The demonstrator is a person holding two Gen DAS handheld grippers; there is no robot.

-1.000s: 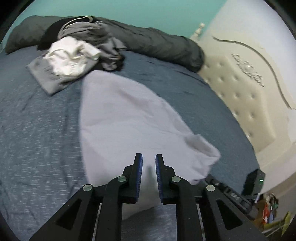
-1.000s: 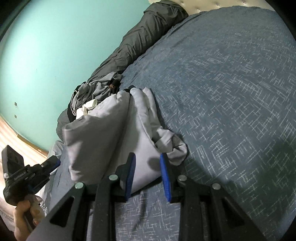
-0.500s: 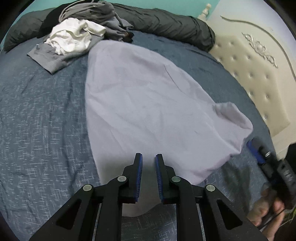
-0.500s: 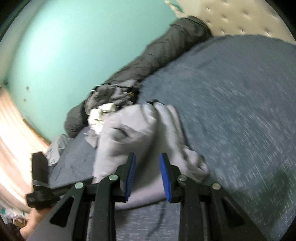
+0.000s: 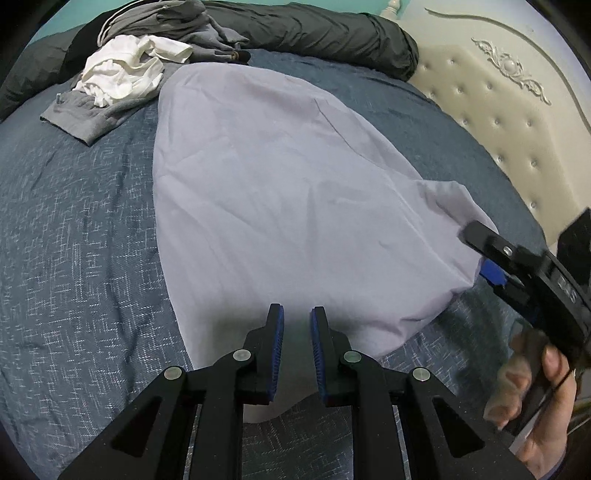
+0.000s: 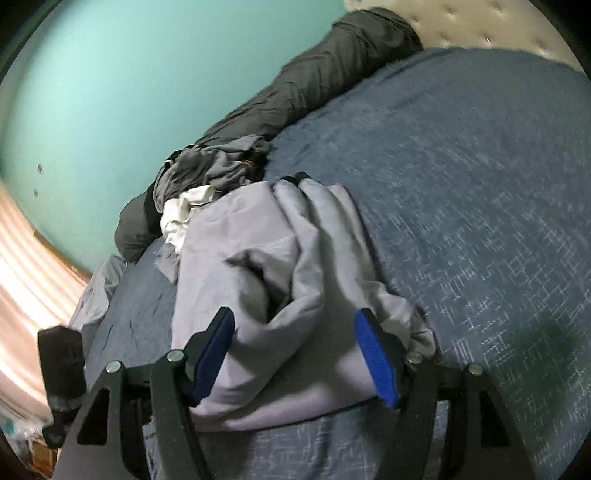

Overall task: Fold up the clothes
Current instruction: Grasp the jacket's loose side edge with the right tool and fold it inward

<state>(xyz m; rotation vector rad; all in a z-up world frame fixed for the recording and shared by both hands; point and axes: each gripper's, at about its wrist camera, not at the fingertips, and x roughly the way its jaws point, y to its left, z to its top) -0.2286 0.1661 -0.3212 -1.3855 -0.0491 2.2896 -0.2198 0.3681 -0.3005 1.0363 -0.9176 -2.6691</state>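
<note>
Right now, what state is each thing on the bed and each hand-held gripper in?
Lavender garment: spread flat, right end bunched.
White garment: crumpled on the pile.
Grey clothes: heaped, unfolded.
Left hand-held gripper: jaws opening, narrow gap, nothing gripped.
Right hand-held gripper: jaws opening, cloth between, not pressed.

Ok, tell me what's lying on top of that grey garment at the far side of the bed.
A crumpled white garment lies on the flat grey garment, covering its far part. More grey clothes are heaped behind. Anything beneath the white one is hidden.

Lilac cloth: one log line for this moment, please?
lilac cloth: spread on bed | left gripper: opening, empty | right gripper: opening, astride corner
</note>
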